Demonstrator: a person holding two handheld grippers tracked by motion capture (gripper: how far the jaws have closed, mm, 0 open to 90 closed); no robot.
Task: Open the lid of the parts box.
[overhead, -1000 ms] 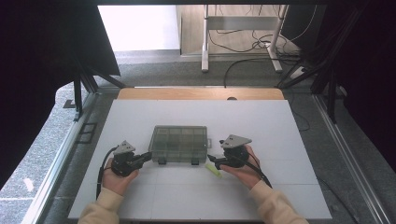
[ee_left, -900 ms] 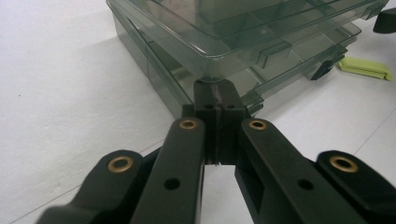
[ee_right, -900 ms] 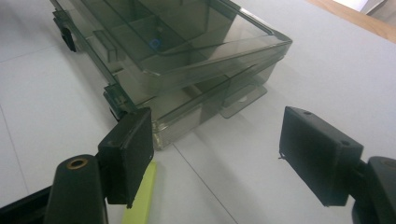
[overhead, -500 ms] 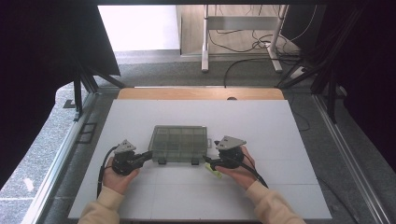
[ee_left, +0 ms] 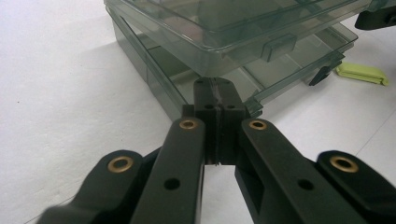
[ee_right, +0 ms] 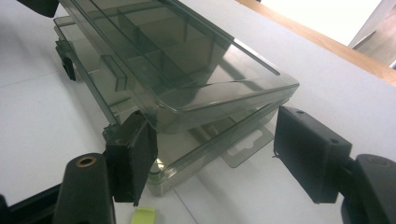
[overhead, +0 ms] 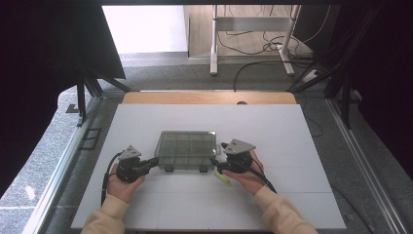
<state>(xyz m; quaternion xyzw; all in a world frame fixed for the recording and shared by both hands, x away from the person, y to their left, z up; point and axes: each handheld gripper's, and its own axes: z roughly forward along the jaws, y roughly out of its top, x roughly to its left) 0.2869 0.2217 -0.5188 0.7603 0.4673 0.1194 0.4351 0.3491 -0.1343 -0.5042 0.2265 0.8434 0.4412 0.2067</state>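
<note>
- We saw the white worktop (overhead: 302,146) carrying a smoky clear plastic compartment box (overhead: 187,148) near the middle of its near edge, well away from both side edges.
- We judged the box light, hollow and rigid, with thin walls that could crack or bow under a hard squeeze, and smooth enough to slip.
- Its lid (ee_right: 187,60) stood slightly raised over the tray (ee_left: 299,60), hinged at the far side, so we thought it would flap if only the tray were carried.
- We judged the corners and the thick rim the best places to take hold, since the flat lid panel would flex.
- Our left tongs (overhead: 155,162) sat fully closed, pads together with nothing between them, their tip at the box's near left corner (ee_left: 205,88), between lid and tray.
- Our right tongs (overhead: 214,163) stood wide, the jaws having just narrowed a little, straddling the near right corner of the box (ee_right: 210,121); one pad (ee_right: 133,154) looked to touch the wall, the other (ee_right: 310,156) stood clear, so no grip yet.
- The two dark latches (overhead: 168,168) on the near wall hung undone.
- A small yellow-green piece (overhead: 223,177) lay on the worktop just beside the right tongs.
</note>
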